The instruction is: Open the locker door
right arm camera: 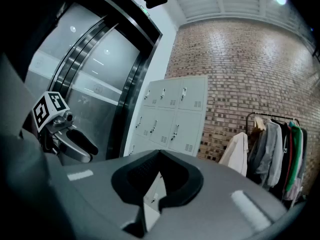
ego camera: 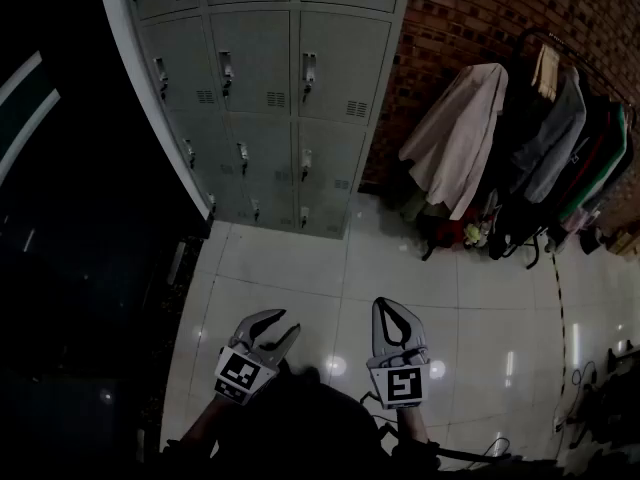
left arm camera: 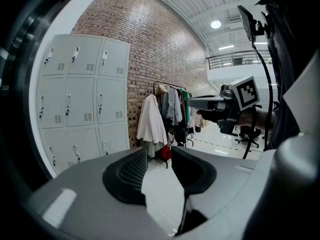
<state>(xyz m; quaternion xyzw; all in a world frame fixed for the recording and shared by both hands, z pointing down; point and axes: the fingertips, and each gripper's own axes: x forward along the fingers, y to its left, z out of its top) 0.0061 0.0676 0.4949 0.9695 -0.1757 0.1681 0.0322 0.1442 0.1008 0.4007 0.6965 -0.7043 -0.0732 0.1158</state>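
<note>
A bank of grey lockers (ego camera: 265, 68) stands against the wall ahead, every door shut, each with a small latch handle (ego camera: 309, 68). Both grippers hang low over the white tiled floor, well short of the lockers. My left gripper (ego camera: 277, 325) is open with nothing between its jaws, and the left gripper view shows floor through the gap of the left gripper (left arm camera: 159, 156). My right gripper (ego camera: 388, 306) is shut and empty, its tips meeting in the right gripper view (right arm camera: 159, 153). The lockers (left arm camera: 75, 99) also appear at the left gripper view's left, and the lockers (right arm camera: 172, 116) sit mid-frame in the right gripper view.
A brick wall (ego camera: 470, 18) runs right of the lockers. A clothes rack (ego camera: 545, 138) with several coats, a pale one (ego camera: 455, 138) among them, stands before it. Dark glass panels (ego camera: 60, 218) fill the left side. Cables (ego camera: 590, 388) lie at the lower right.
</note>
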